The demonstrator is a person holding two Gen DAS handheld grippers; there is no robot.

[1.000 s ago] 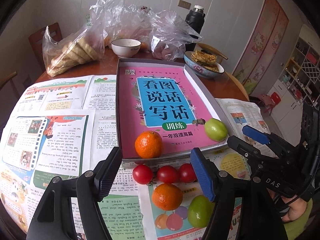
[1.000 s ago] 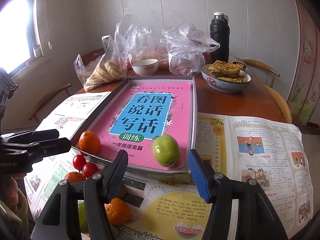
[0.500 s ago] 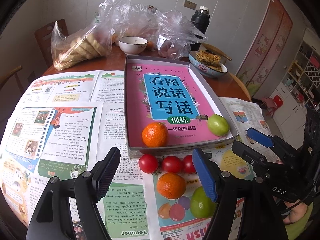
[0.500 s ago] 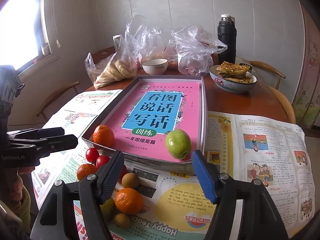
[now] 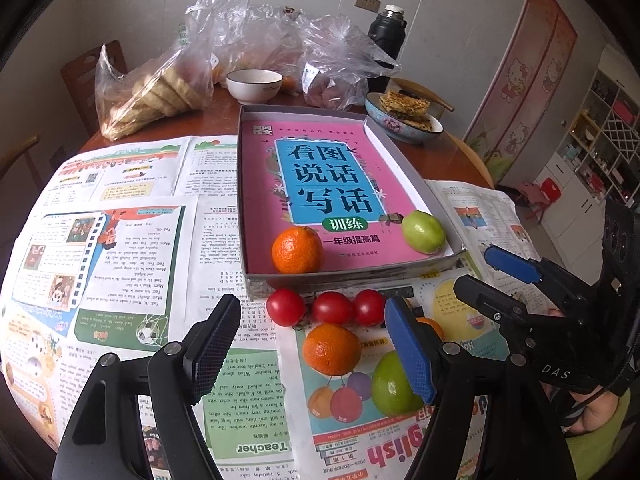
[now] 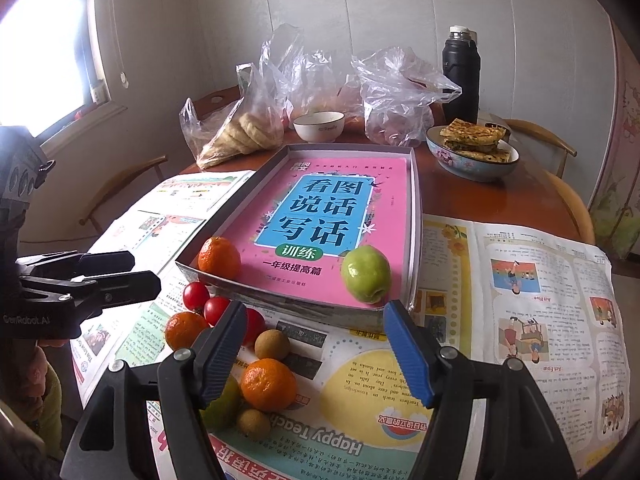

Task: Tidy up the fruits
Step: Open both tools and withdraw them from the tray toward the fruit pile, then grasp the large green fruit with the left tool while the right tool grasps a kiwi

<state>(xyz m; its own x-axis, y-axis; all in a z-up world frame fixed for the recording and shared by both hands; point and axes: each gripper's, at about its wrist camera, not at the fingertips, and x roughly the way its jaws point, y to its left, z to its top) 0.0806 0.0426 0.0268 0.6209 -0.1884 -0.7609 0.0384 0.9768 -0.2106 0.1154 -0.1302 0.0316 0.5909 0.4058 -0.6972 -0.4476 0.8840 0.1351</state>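
A shallow grey box (image 5: 416,176) lined with a pink book holds an orange (image 5: 297,250) and a green fruit (image 5: 423,232) at its near edge; both show in the right wrist view, the orange (image 6: 219,255) and the green fruit (image 6: 365,274). In front of the box on newspaper lie three cherry tomatoes (image 5: 331,307), an orange (image 5: 331,349) and a green fruit (image 5: 390,386). The right wrist view adds another orange (image 6: 268,384) and two small brown fruits (image 6: 272,344). My left gripper (image 5: 312,348) is open and empty above the loose fruit. My right gripper (image 6: 316,354) is open and empty.
At the back of the round wooden table stand plastic bags of food (image 5: 160,88), a white bowl (image 5: 254,85), a black thermos (image 5: 386,36) and a blue bowl of flatbread (image 5: 404,117). Newspapers (image 5: 112,232) cover the near table. Chairs ring the table.
Both grippers have pulled back and risen slightly, so more loose fruit shows in front of the box. The fruit has not moved. Both stay open.
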